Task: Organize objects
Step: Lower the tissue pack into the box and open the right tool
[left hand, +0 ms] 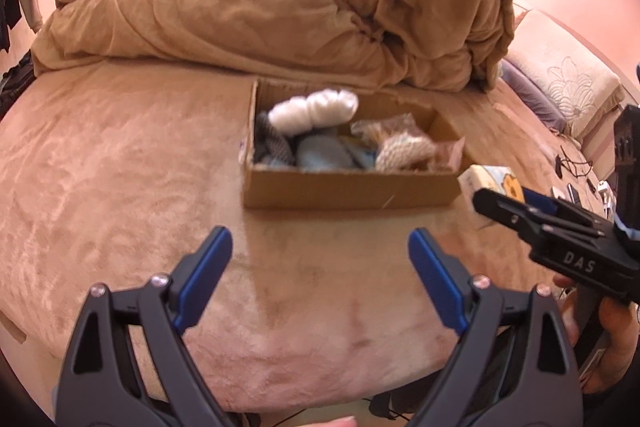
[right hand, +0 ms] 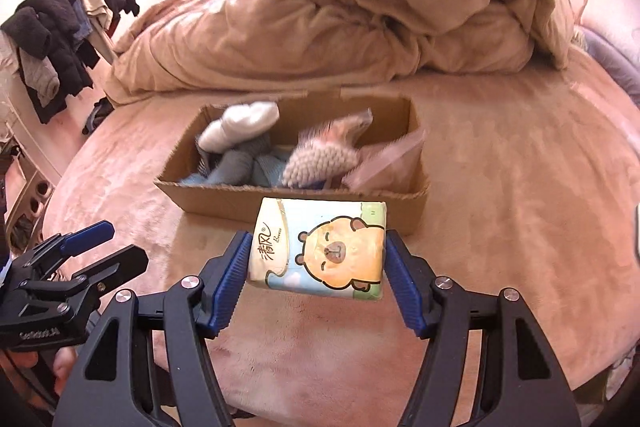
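Observation:
A tissue pack (right hand: 320, 247) printed with a cartoon bear hangs above the bed, my right gripper (right hand: 314, 255) shut on its two ends. In the left wrist view the same pack (left hand: 486, 181) shows at the tip of the right gripper (left hand: 516, 205), just right of the box. The cardboard box (right hand: 240, 203) lies on the bed beyond the pack and holds white, grey and blue rolled socks (right hand: 240, 127) and plastic packets. My left gripper (left hand: 320, 255) stands open over bare bedsheet, nothing between its blue pads, in front of the box (left hand: 344, 191).
A heaped brown duvet (left hand: 280, 7) fills the far side of the bed behind the box. Pillows (left hand: 560, 87) lie at the right, with cables and small items near them. Dark clothes (right hand: 60, 39) hang on a rack at the left. A hand (left hand: 616, 339) grips the right tool.

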